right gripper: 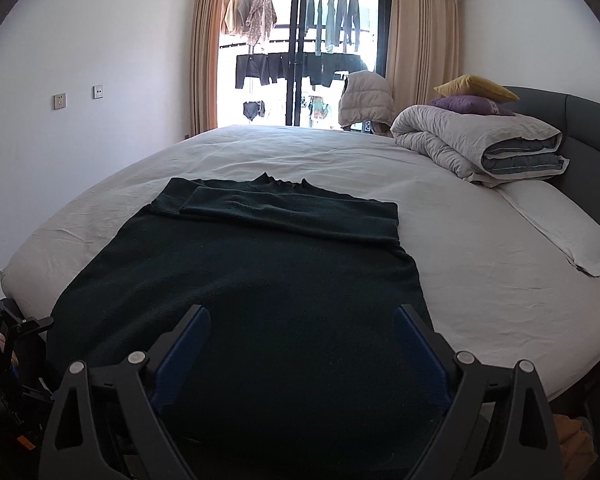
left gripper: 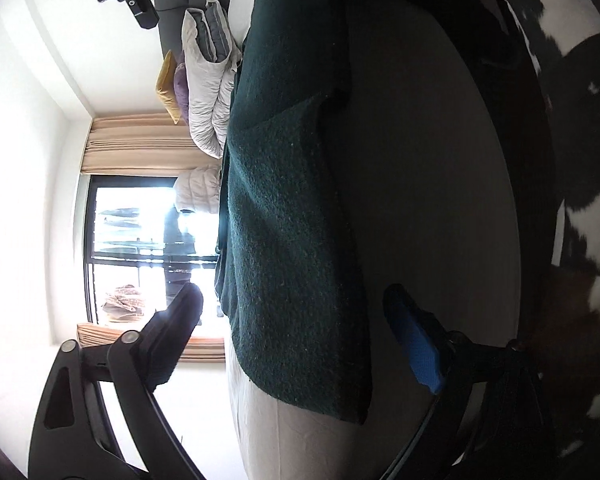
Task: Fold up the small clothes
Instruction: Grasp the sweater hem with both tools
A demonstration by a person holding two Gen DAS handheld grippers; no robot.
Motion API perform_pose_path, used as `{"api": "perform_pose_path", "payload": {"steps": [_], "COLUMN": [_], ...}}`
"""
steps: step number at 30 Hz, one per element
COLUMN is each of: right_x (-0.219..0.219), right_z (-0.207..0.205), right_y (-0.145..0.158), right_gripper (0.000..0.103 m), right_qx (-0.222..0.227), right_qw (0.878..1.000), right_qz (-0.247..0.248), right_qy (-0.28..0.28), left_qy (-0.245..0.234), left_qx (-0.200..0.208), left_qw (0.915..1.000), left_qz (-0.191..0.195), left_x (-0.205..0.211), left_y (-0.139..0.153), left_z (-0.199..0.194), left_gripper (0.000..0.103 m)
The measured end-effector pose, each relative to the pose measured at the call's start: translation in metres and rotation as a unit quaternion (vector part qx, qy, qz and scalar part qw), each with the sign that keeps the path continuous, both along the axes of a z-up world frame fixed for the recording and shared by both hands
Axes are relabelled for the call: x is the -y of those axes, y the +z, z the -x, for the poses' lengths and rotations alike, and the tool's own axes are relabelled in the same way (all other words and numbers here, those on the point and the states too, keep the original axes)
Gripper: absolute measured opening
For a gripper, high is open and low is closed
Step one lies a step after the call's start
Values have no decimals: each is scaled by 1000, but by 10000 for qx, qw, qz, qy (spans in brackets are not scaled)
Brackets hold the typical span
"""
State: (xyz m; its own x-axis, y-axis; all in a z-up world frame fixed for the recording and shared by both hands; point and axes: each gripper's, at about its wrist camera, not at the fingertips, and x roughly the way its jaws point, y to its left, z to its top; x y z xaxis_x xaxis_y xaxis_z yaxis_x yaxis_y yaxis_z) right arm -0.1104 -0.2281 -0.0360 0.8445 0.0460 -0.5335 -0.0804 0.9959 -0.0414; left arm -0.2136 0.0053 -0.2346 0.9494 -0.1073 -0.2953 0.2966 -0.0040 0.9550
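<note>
A dark green sweater point(right gripper: 244, 280) lies flat on the white bed sheet point(right gripper: 480, 264), its sleeves folded across the chest below the collar. My right gripper point(right gripper: 302, 312) hovers over the sweater's near hem, open, with nothing between its blue pads. In the left wrist view the picture is turned on its side. There the sweater point(left gripper: 284, 200) runs up the frame along the bed's edge. My left gripper point(left gripper: 294, 296) stands open astride the sweater's near corner, and its pads do not press on the cloth. From the right wrist view the left gripper's black body point(right gripper: 12, 344) shows at the bed's left corner.
A folded grey duvet point(right gripper: 480, 144) with a yellow cushion point(right gripper: 476, 86) and a purple cushion point(right gripper: 468, 105) sits at the bed's far right, and a white pillow point(right gripper: 560, 232) lies nearer. A padded jacket point(right gripper: 366, 96) hangs by the balcony door. A cowhide rug point(left gripper: 580, 220) covers the floor.
</note>
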Motion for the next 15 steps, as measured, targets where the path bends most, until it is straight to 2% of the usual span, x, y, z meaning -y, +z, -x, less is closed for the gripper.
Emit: {"api": "perform_pose_path", "payload": {"steps": [1, 2, 3, 5, 7, 8, 11, 13, 15], "right_x": [1, 2, 3, 2, -1, -3, -10, -12, -16], "right_z": [1, 1, 2, 2, 4, 6, 15, 22, 29], "right_y": [0, 1, 1, 0, -2, -2, -7, -11, -20], "right_gripper": [94, 94, 93, 92, 90, 90, 90, 89, 86], "right_qx": [-7, -10, -9, -31, -44, -55, -111, -221, -425], "right_qw": [10000, 10000, 10000, 10000, 9999, 9996, 9977, 9957, 9926], "right_qz": [-16, -23, -29, 17, 146, 237, 512, 640, 807], "right_qy": [-17, -33, -35, -6, 71, 137, 420, 640, 803], "left_qy": [78, 140, 165, 206, 238, 225, 188, 266, 462], "left_qx": [-87, -214, -282, -321, -363, -411, -587, -777, -1003], "left_qw": [9999, 9993, 9986, 9976, 9958, 9939, 9869, 9810, 9719], "left_qz": [121, 267, 404, 578, 812, 996, 1490, 1760, 2077], "left_x": [-2, -3, -4, -8, -10, -10, -12, -12, -16], "left_y": [5, 10, 16, 25, 37, 47, 75, 90, 108], "left_z": [-2, -3, -3, -3, -2, 0, 0, -3, -8], "left_gripper": [66, 57, 54, 31, 29, 23, 22, 22, 15]}}
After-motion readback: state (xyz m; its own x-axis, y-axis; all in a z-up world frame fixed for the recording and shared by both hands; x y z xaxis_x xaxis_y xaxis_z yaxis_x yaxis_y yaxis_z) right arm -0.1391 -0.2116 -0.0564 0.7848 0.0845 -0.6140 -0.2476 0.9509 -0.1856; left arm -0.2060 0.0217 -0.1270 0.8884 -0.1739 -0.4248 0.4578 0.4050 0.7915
